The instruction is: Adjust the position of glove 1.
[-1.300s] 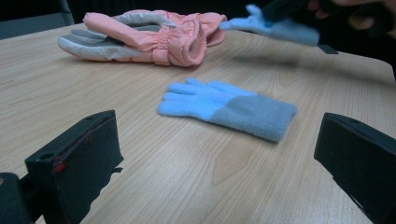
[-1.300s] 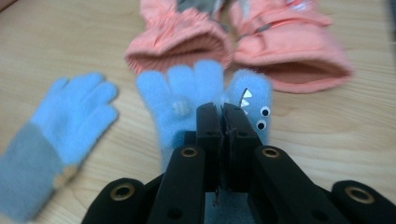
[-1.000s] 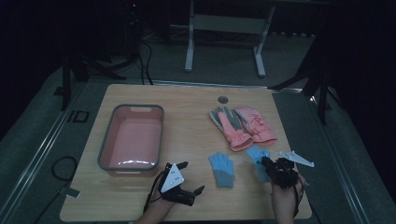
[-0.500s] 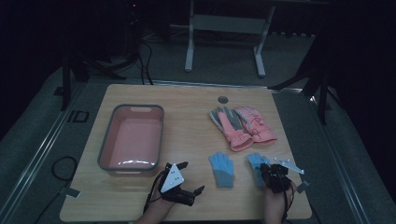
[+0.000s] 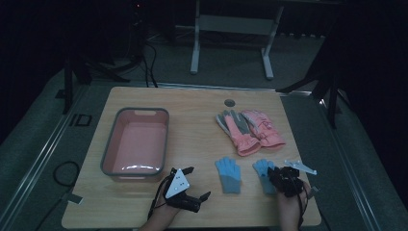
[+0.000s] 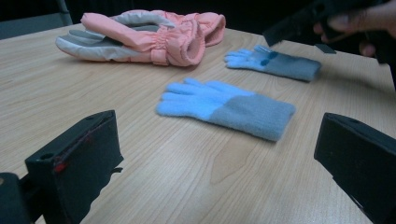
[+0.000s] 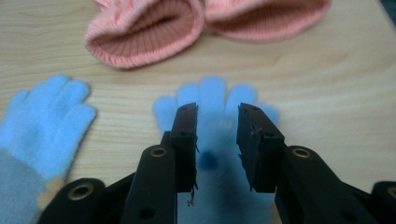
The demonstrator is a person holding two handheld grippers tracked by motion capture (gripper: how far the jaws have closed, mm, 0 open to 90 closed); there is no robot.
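Our right gripper [image 7: 215, 140] hangs over the right blue glove [image 7: 212, 100], fingers narrowly parted, empty. Left gripper [image 6: 210, 154] wide open, empty. Risk: thin knit slips, fingers pinch counter [image 7: 327, 93].

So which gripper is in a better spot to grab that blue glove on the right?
Probably the right gripper: it sits over the right blue glove, jaws narrowly apart. The left gripper is open and farther off.

Two blue gloves [image 5: 228, 174] [image 5: 263, 174] lie on one table [image 5: 192, 110]. Two pink gloves [image 5: 235, 131] [image 5: 263, 127] lie there too. One pink tub [image 5: 108, 154] is there, and two grippers [image 5: 195, 184] [image 5: 275, 174].
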